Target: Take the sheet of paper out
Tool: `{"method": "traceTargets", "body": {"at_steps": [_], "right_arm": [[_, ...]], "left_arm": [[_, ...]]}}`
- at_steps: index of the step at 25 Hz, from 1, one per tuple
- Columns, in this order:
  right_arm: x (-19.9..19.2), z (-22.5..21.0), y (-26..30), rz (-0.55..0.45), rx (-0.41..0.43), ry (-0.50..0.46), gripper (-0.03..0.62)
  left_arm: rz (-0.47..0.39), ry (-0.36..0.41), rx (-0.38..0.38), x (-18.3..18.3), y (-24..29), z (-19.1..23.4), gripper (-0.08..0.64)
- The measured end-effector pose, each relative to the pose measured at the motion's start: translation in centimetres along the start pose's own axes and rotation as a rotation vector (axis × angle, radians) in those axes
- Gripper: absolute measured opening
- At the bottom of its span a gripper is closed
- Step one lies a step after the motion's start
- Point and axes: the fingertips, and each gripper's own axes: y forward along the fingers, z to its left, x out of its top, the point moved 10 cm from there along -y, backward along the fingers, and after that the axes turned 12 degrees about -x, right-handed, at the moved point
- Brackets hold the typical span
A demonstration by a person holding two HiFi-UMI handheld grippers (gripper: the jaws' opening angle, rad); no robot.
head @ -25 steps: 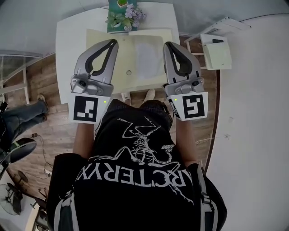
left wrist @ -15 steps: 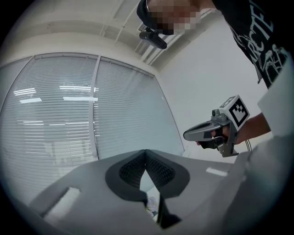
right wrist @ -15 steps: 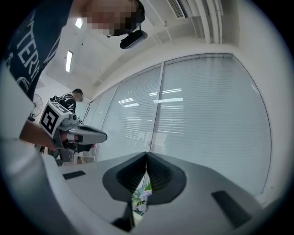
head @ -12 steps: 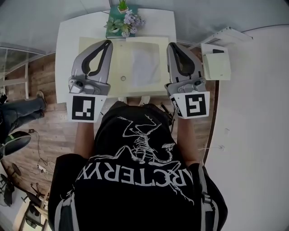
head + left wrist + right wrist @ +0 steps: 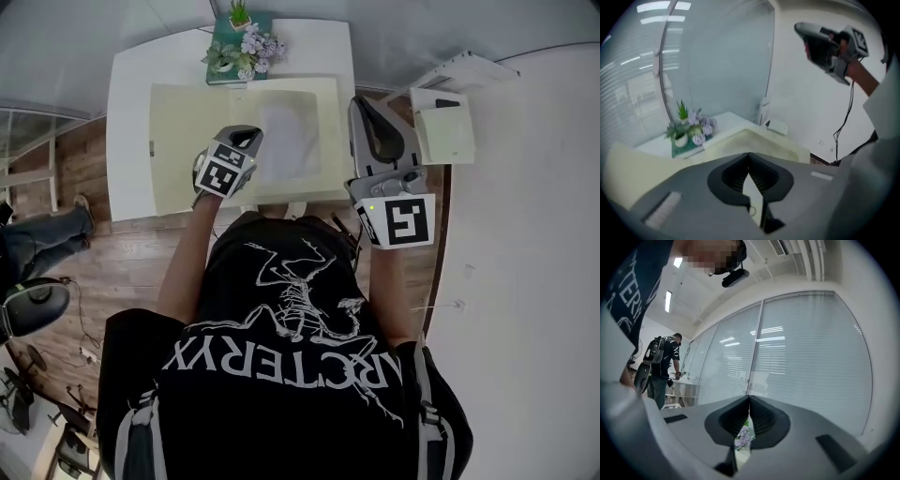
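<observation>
Left gripper [image 5: 749,157] – jaws together at the tips, nothing clamped between. Same for the right gripper [image 5: 749,399]: tips meeting, empty.

From the head view:
- Far ahead, a white worktop [image 5: 131,112] carrying a pale yellow folder [image 5: 187,141], spread flat.
- On the folder's right half, the sheet of paper [image 5: 286,141], white, lying flat, not lifted.
- Left gripper low over the near part of the folder, pointing steeply down, just left of the sheet's near-left corner. Cannot tell whether touching the folder or the sheet.
- Right gripper held higher, near the right edge of the worktop, just right of the folder and apart from the sheet.
- At the far edge of the worktop, potted flowers [image 5: 246,47] on a green base [image 5: 684,151], just beyond the folder.
- Right of the worktop, a small white stand with a cream box [image 5: 445,131] on it.
- Below, wooden floor [image 5: 84,244].

From the right gripper view – window blinds ahead, and a person with a backpack [image 5: 663,366] standing far off to the left.
</observation>
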Motion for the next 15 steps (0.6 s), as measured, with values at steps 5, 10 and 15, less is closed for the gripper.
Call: {"method": "traceTargets", "body": {"at_steps": [5, 10, 15], "right_arm": [[-0.5, -1.7, -1.3, 0.023, -0.037, 0.000, 0.012], [-1.2, -2.5, -1.9, 0.054, -0.060, -0.003, 0.012], [-1.4, -3.3, -2.4, 0.073, -0.083, -0.008, 0.012]], "left_arm": [[0.137, -0.111, 0.051, -5.2, 6.1, 1.4, 0.035], [0.173, -0.238, 0.045, -6.6, 9.6, 3.2, 0.276], [0.244, -0.214, 0.040, -6.4, 11.4, 3.3, 0.284]]}}
